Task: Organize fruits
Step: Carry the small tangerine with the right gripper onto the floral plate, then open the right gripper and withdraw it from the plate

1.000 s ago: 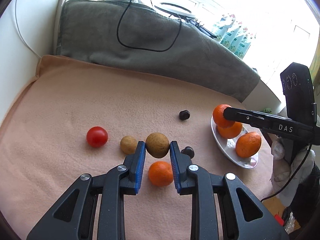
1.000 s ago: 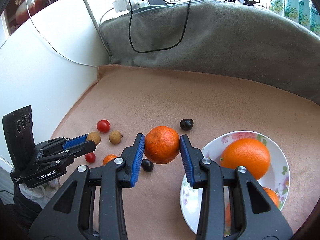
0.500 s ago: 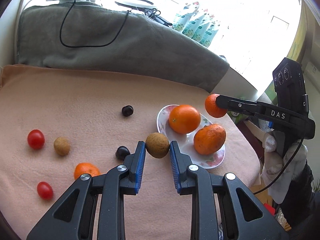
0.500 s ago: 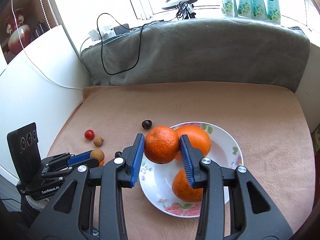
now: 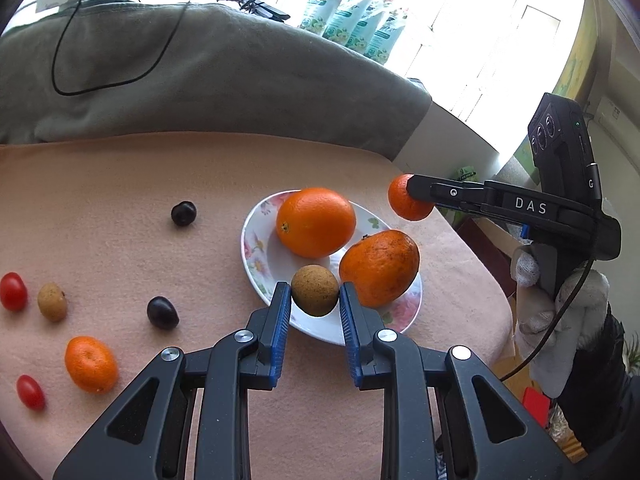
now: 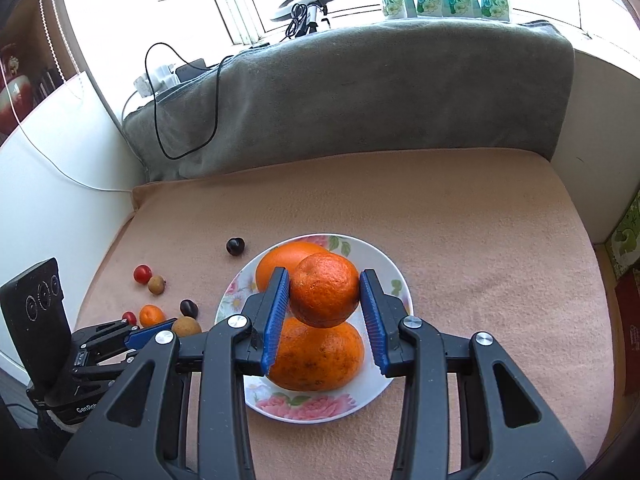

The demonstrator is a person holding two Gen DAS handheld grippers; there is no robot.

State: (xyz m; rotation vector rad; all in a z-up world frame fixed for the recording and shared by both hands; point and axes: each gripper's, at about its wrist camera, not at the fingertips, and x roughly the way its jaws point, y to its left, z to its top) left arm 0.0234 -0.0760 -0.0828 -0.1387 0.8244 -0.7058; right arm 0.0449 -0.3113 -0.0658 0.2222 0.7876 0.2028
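Over the white floral plate [image 5: 251, 264] both claws hovered loaded: the left gripper [image 5: 315, 300] was clamped on a small round brown fruit [image 5: 315, 290], the right gripper [image 6: 324, 294] on a dimpled orange mandarin [image 6: 324, 289], each pinched across its middle, presumably so it could drop cleanly into the dish. Two big oranges [image 5: 316, 222] sat on the plate already. Out on the peach cloth [image 5: 120, 184] waited two red cherry tomatoes [image 5: 13, 291], two dark plums [image 5: 184, 213], one brown fruit [image 5: 52, 301] and one little tangerine [image 5: 91, 364].
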